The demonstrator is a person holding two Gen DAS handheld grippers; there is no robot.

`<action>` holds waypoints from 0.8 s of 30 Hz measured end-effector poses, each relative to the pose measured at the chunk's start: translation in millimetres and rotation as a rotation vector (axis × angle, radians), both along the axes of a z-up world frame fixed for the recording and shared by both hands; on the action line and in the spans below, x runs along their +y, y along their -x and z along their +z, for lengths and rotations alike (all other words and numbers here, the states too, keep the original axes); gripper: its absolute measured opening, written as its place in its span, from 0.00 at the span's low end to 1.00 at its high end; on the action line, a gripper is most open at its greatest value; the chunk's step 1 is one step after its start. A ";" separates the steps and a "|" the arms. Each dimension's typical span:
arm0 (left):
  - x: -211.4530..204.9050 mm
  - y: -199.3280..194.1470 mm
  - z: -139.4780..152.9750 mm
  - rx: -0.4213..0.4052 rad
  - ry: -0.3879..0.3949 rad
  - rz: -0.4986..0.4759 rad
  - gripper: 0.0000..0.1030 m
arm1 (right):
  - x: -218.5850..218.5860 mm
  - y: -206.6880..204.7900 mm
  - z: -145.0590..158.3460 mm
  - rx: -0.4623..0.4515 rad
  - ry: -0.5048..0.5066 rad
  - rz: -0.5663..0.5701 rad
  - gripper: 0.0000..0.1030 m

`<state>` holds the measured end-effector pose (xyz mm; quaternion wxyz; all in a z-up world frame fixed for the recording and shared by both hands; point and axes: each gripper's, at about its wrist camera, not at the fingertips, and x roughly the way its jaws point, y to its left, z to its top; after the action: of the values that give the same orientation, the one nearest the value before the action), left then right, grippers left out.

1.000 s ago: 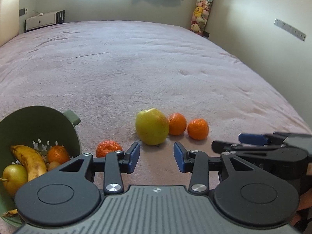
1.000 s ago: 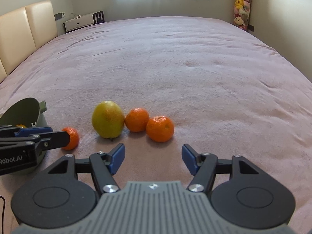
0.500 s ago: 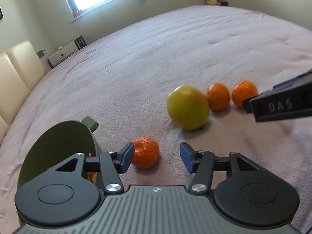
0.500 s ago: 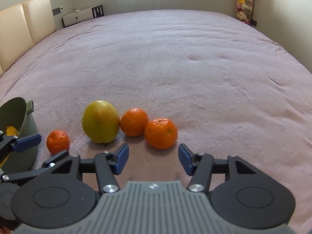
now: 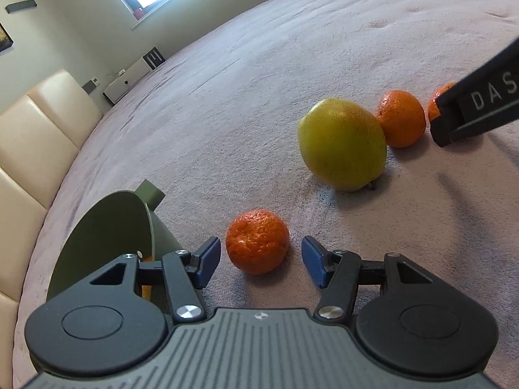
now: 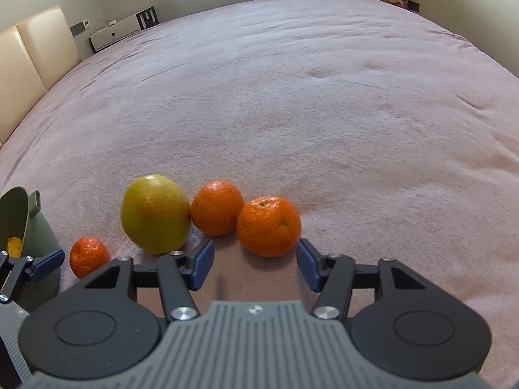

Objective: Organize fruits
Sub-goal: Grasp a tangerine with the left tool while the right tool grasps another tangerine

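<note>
Beyond my fruit row the pink plush bedspread [image 6: 292, 97] lay wide open; the olive-green plastic colander [image 5: 107, 227] crowded the small bumpy orange mandarin's [image 5: 257, 241] left.

On the bed [image 6: 292, 97] before you, the colander [image 5: 107, 227] stood leftmost, a mandarin [image 5: 257, 241] lay just right of it, then farther back the pear [image 5: 342, 144] and two more mandarins [image 6: 216, 207] ran rightward, touching in a row.
</note>
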<state>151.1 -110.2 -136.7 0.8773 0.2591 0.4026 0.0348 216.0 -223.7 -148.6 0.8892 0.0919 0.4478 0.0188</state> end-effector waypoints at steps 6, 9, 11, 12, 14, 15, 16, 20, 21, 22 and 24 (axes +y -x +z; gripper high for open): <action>-6.0 -3.8 -6.6 0.003 -0.043 -0.026 0.70 | -5.2 -12.7 -8.5 0.021 0.009 -0.048 0.52; -6.0 -6.7 -8.1 0.017 -0.041 -0.046 0.65 | -5.5 -14.0 -10.0 0.024 0.008 -0.047 0.52; -5.6 -7.5 -8.1 0.019 -0.038 -0.053 0.57 | -3.5 -14.3 -9.1 0.020 0.020 -0.033 0.50; -5.4 -7.4 -8.1 0.019 -0.042 -0.054 0.55 | -3.0 -13.9 -9.1 0.020 0.018 -0.028 0.50; -3.8 -6.9 -7.3 0.014 -0.046 -0.055 0.50 | -3.1 -14.0 -10.2 0.023 0.011 -0.022 0.50; -2.7 -7.3 -6.7 0.014 -0.042 -0.058 0.49 | -3.6 -14.4 -11.2 0.023 0.008 -0.017 0.50; -2.3 -6.5 -6.0 0.014 -0.039 -0.059 0.49 | -3.2 -15.6 -11.8 0.025 0.007 -0.014 0.50; -0.2 -6.0 -5.0 0.013 -0.031 -0.070 0.48 | -5.5 -18.9 -10.7 0.014 -0.008 -0.028 0.45; 0.9 -5.9 -4.3 0.012 -0.024 -0.071 0.48 | -6.1 -18.9 -10.4 0.013 -0.007 -0.028 0.44; 2.2 -5.8 -3.1 0.012 -0.013 -0.071 0.47 | -5.5 -18.8 -9.6 0.012 -0.005 -0.028 0.44; 4.2 -5.0 -0.6 0.013 0.011 -0.071 0.47 | -4.1 -17.3 -7.7 0.011 0.006 -0.022 0.43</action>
<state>156.1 -106.0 -137.3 0.8766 0.2686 0.3992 -0.0001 233.2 -227.8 -156.4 0.8872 0.0944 0.4516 0.0073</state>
